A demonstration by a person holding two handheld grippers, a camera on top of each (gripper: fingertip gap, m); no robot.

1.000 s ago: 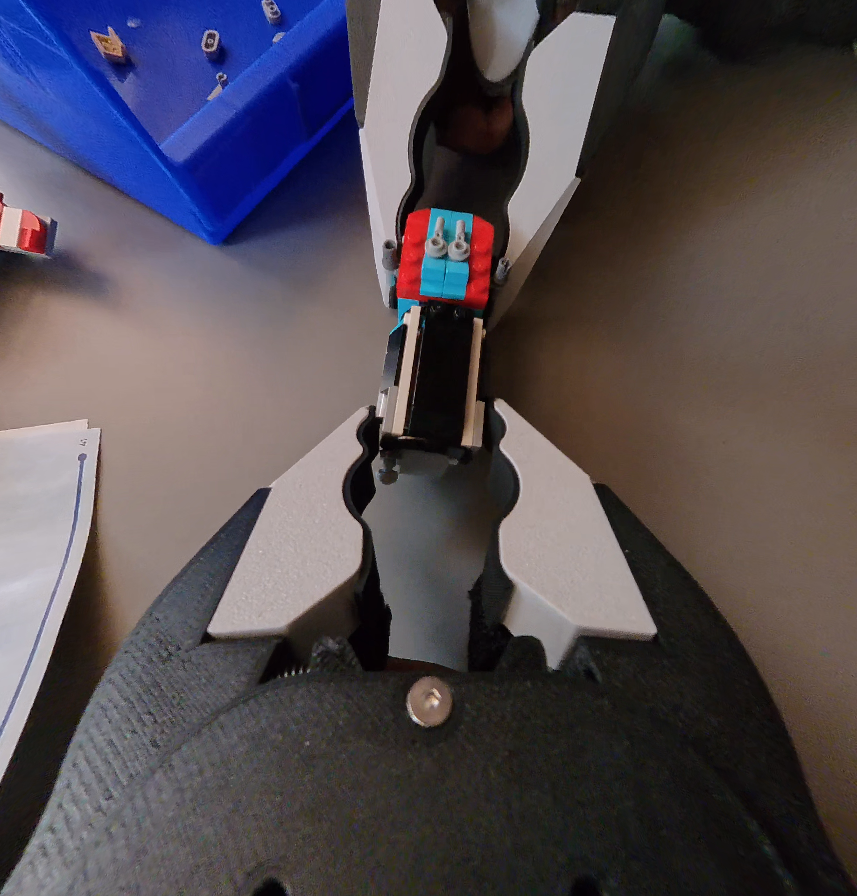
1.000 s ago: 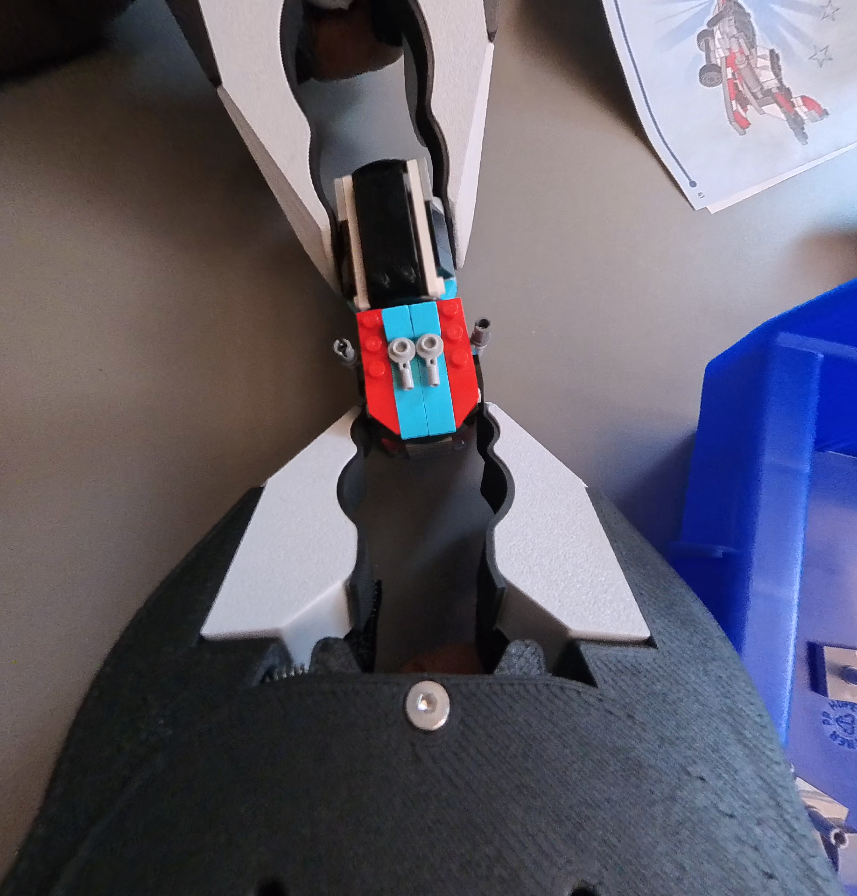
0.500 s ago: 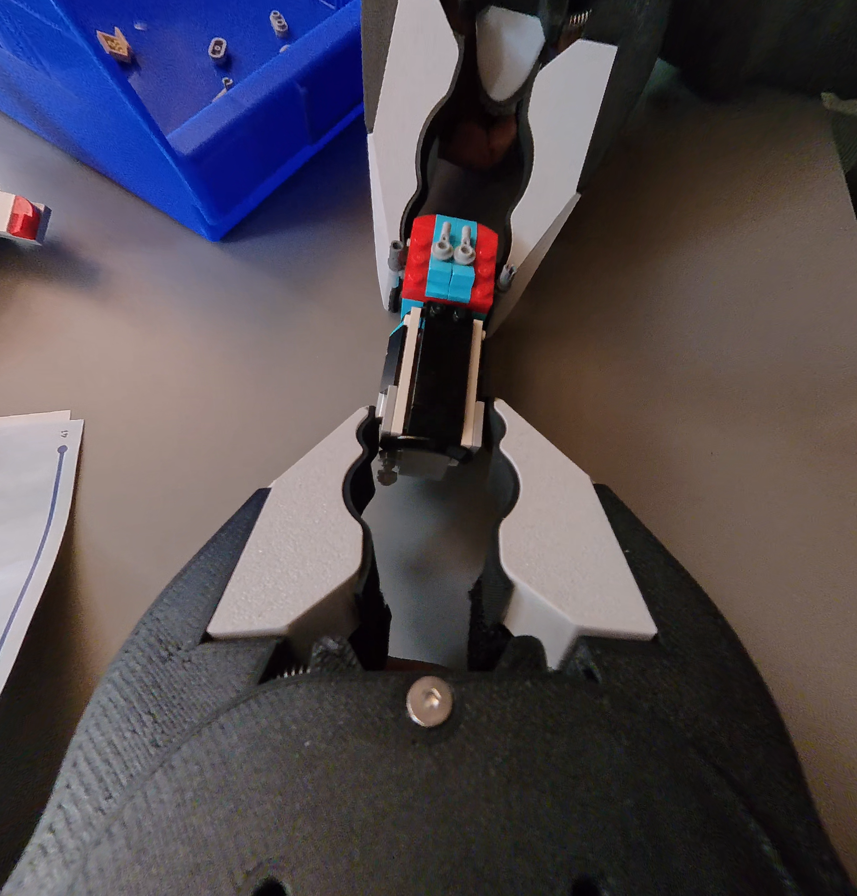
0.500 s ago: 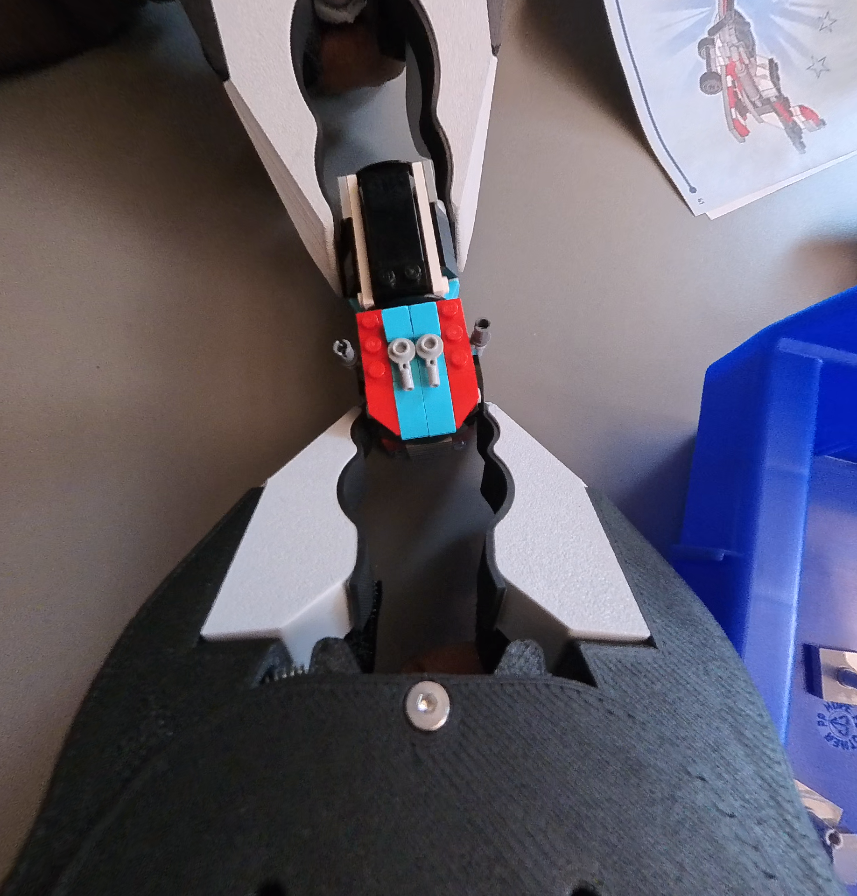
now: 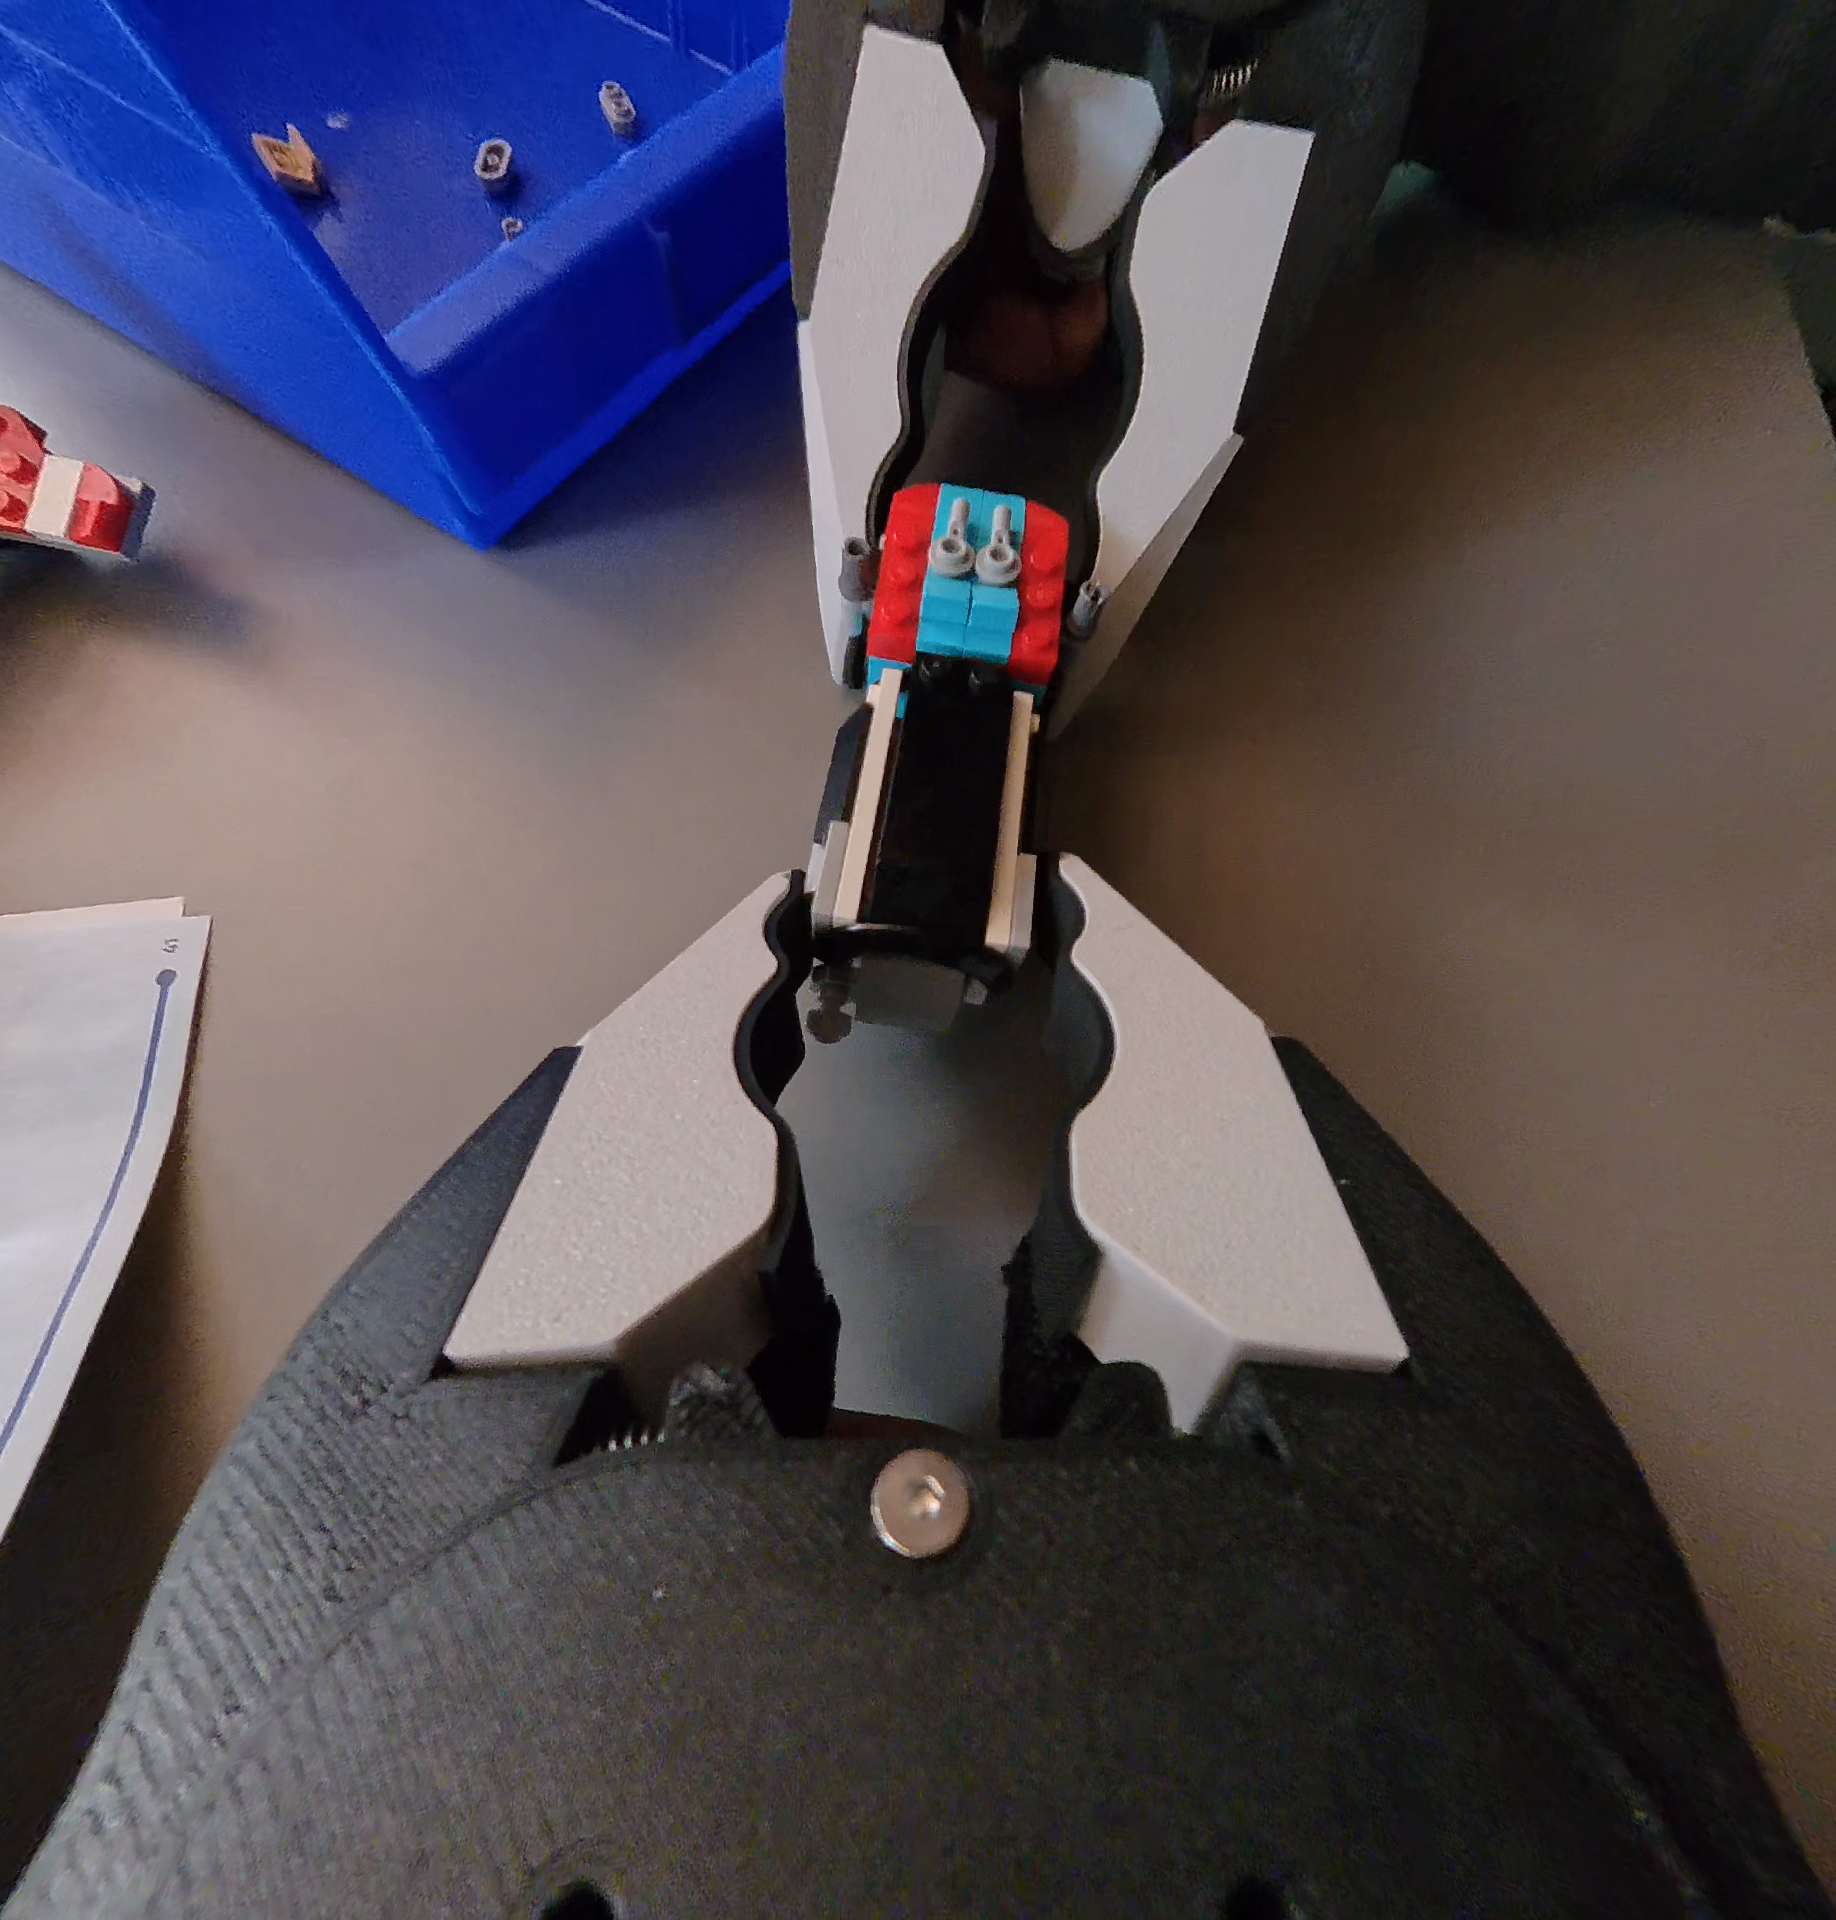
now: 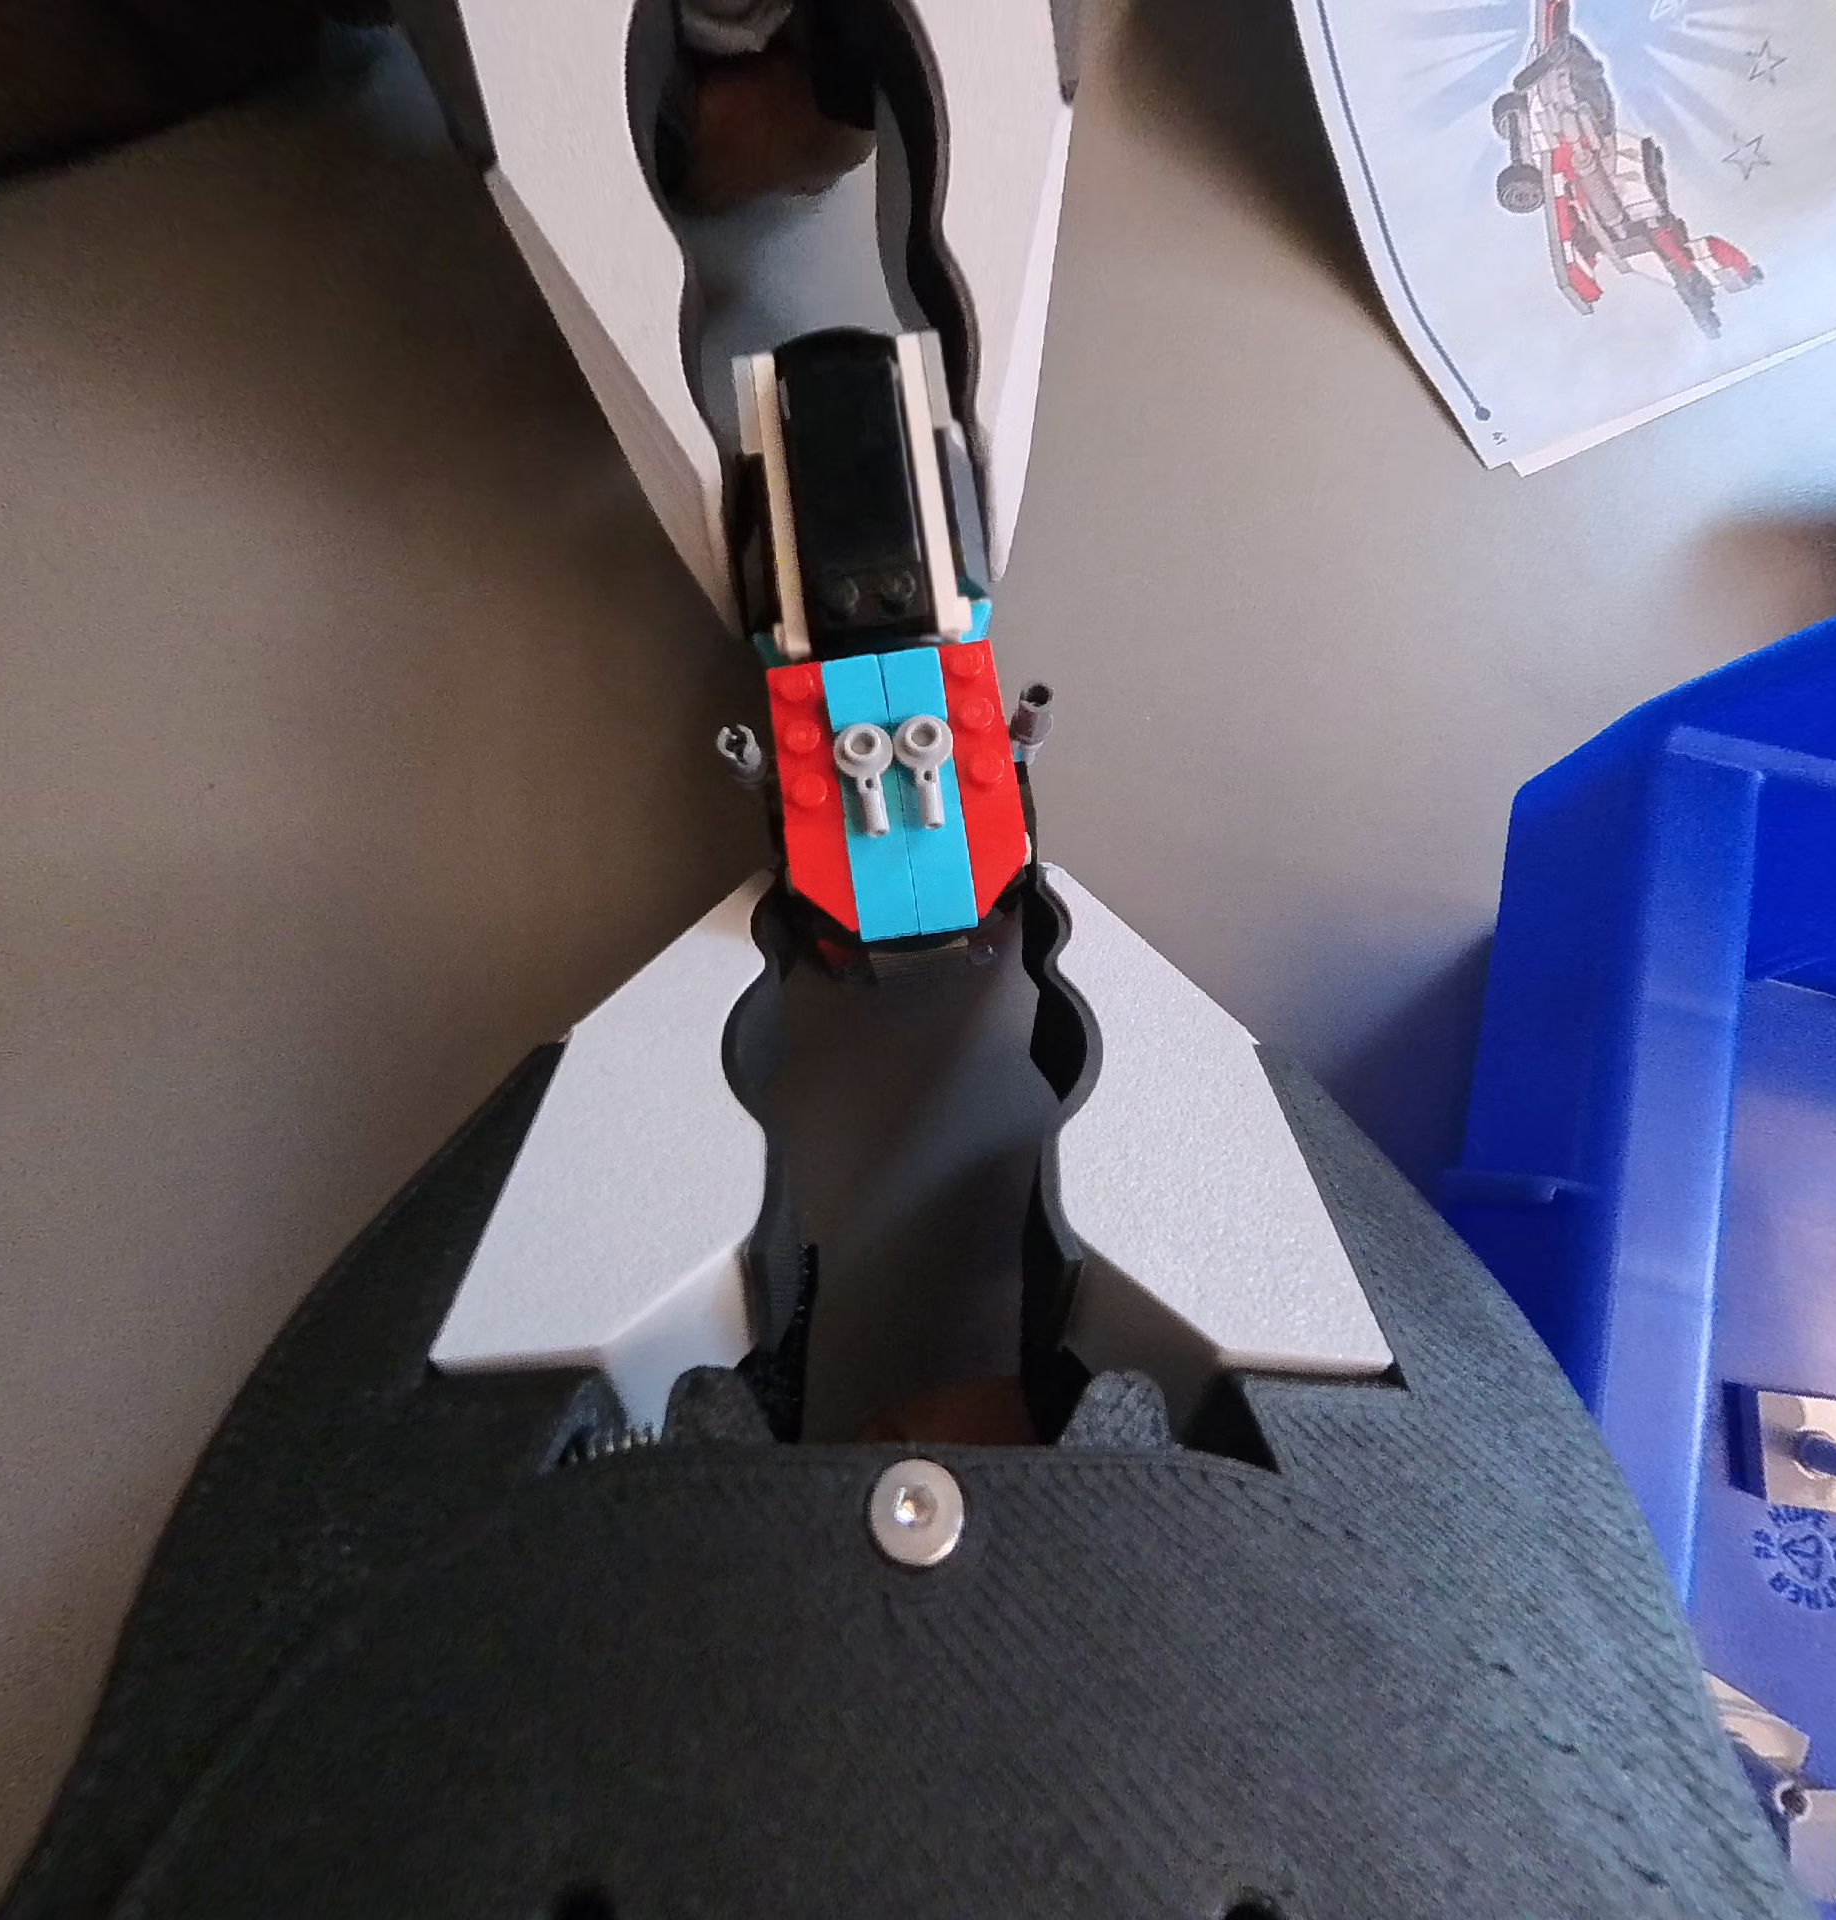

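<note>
Fingertips of the left hand-held gripper (image 5: 919, 914) pinch the black end of a small toy-brick model (image 5: 955, 790). Each pad lies against one of the white strips that run along the model's flanks. Opposite, the right hand-held gripper (image 6: 903, 904) grips the model's other end, a red nose with a turquoise stripe down its middle, and its two tips sit against the tapered sides. The two tools point straight at each other, so the model spans the gap between them as a bridge. It appears to hang just above the surface (image 5: 1413, 831), though contact underneath cannot be made out.

Two light grey lever pieces (image 6: 898, 774) stand side by side on the turquoise stripe. A short grey peg (image 6: 1028, 717) sticks out on either side of the red section, close to the tips of the right tool.

A blue plastic bin (image 5: 374, 260) stands near the right tool, with a few tiny loose pieces (image 5: 493, 161) scattered on its floor. A separate red and white brick assembly (image 5: 41, 488) lies on the surface beside the bin, well apart from the model. A printed instruction sheet (image 6: 1620, 208) showing a red and white vehicle rests flat near the left tool.
</note>
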